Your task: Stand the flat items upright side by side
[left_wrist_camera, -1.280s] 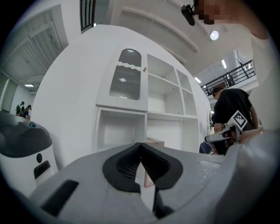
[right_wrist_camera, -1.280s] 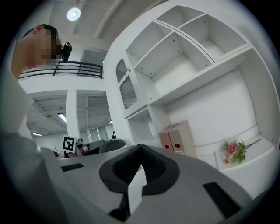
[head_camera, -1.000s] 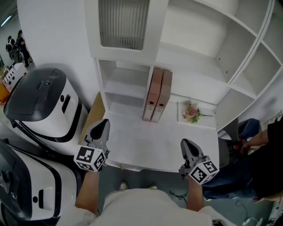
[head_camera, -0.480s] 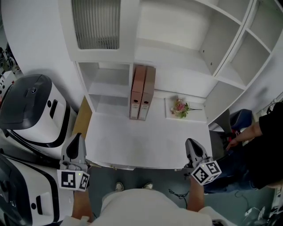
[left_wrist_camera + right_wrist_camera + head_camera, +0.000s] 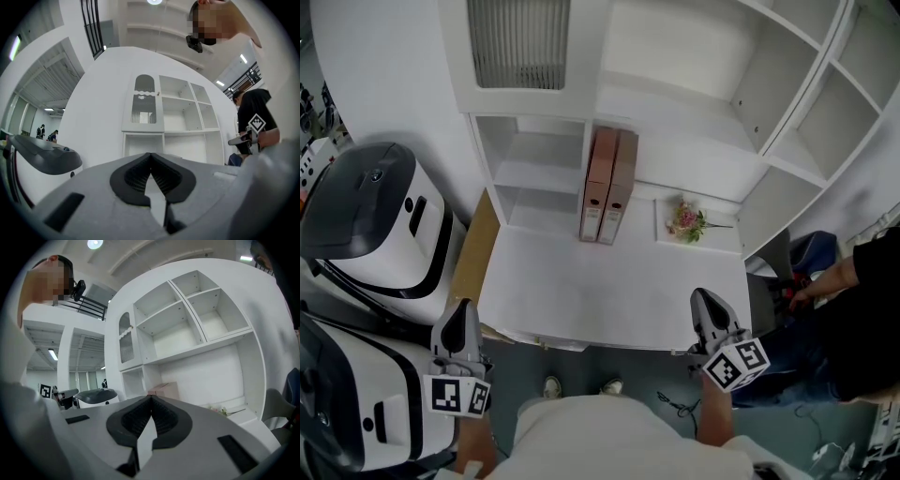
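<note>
Shelf unit: white, open compartments, fills the upper half of the head view; the same unit shows in the left gripper view and the right gripper view.
Machines: two bulky white-and-black housings at the left, one beside the surface, the other nearer the person.
Surface: white, set against the foot of the shelf unit; its front part is bare.
Bystander: black sleeve at the right edge, well apart from the work.
Ribbed door: closed panel at the upper left of the shelf unit.
Binders: two pinkish-brown binders, upright, spines to the front, touching side by side at the back of the surface, just right of a low open compartment. The right gripper view catches them too.
Left gripper: held off the front left corner of the surface, over the nearer machine, marker cube toward the person. Jaws clenched pad to pad, nothing between them.
Right gripper: at the front right edge of the surface, marker cube behind it. Jaws clenched, nothing gripped.
Flower sprig: pink blooms, lying flat on the surface right of the binders, near but apart from them.
</note>
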Available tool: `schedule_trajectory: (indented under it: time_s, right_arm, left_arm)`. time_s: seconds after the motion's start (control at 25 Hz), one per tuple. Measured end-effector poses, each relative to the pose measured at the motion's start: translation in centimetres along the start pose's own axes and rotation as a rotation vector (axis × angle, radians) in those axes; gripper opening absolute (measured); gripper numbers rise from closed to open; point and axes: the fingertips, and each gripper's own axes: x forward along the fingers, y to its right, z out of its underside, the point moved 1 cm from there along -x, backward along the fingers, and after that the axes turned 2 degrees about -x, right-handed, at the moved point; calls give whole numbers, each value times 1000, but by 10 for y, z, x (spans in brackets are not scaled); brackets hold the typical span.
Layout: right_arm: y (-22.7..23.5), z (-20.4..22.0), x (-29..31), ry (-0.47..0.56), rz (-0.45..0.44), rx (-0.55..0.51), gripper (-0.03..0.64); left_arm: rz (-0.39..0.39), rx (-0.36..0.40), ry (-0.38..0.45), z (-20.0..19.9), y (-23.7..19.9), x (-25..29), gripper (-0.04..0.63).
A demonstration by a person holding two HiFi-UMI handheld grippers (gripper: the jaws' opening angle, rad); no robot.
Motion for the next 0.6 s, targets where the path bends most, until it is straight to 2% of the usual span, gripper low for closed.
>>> schedule_trajectory:
  time_s: [0.4,0.6]
  right_arm:
    - [-41,9,3,-22,-30,4,1]
    - [-59,7,2,-12,-12,-1,1]
  left_arm:
    - [25,-13,16,-8,-17,-16,15]
    - [80,-28,25,-7,-19,-13,15]
